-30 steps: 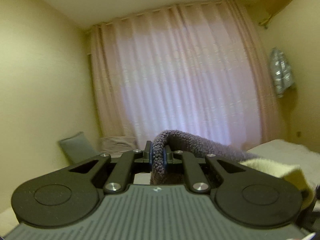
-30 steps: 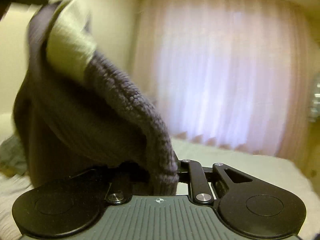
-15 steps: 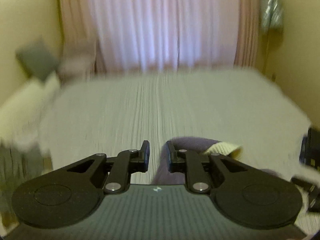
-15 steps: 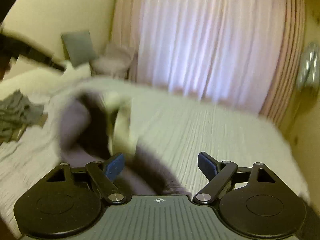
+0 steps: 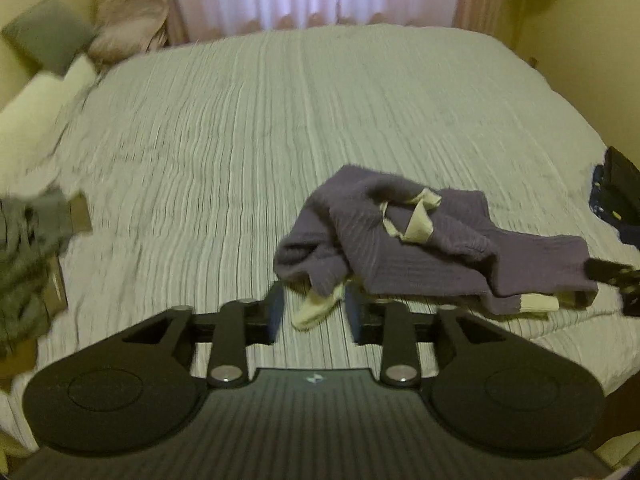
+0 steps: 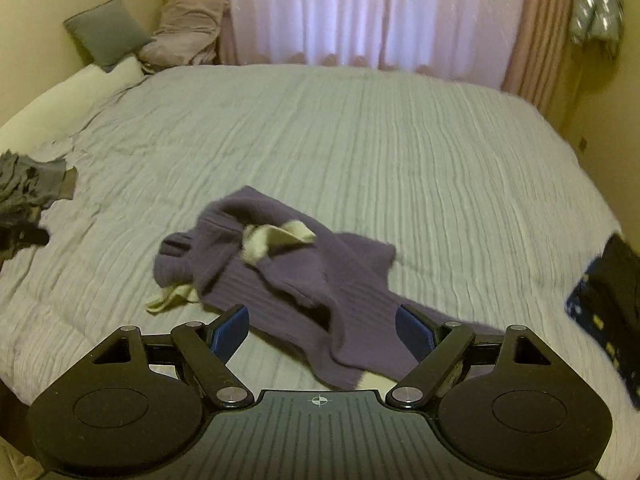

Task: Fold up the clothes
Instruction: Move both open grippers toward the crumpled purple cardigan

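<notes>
Left tongs (image 5: 314, 314) are released, empty, just short of the purple sweater (image 5: 420, 240) crumpled on the bed (image 5: 280, 120) around 1 o'clock. Right tongs (image 6: 322, 332) are spread wide, sweater at 12 o'clock.

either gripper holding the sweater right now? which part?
Neither. Left gripper and right gripper are both open; the purple sweater lies crumpled on the bed.

Both wrist views look down across bed (image 5: 248, 120), sharing purple sweater (image 6: 280, 276), curtained window (image 6: 360, 12)
</notes>
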`<control>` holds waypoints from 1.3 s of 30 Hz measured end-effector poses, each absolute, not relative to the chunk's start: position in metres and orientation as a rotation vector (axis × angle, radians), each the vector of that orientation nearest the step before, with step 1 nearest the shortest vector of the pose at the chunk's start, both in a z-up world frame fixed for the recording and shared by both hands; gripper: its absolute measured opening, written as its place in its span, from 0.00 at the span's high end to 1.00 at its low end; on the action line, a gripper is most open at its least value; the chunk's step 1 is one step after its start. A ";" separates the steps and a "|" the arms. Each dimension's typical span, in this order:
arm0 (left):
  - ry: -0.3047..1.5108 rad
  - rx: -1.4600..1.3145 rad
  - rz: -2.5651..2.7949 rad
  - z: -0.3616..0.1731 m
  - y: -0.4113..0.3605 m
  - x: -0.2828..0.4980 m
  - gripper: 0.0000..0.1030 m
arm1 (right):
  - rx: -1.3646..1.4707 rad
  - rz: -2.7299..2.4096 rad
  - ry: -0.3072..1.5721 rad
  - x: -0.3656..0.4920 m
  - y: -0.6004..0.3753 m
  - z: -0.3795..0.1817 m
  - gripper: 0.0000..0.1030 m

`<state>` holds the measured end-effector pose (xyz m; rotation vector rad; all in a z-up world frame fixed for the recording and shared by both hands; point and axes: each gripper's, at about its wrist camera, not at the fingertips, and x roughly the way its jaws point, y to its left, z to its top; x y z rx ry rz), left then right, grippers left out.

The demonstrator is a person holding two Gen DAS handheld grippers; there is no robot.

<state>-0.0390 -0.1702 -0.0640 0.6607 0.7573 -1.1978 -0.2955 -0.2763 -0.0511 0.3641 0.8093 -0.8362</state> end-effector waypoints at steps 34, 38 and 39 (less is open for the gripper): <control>0.776 0.807 -1.261 -0.091 -0.157 -0.062 0.64 | 0.521 -1.040 0.866 -0.317 -0.181 -0.094 0.19; 0.801 0.759 -1.210 -0.096 -0.169 -0.078 0.64 | 0.502 -1.025 0.850 -0.344 -0.211 -0.090 0.19; 0.806 0.747 -1.198 -0.098 -0.171 -0.082 0.64 | 0.499 -1.021 0.847 -0.352 -0.219 -0.089 0.19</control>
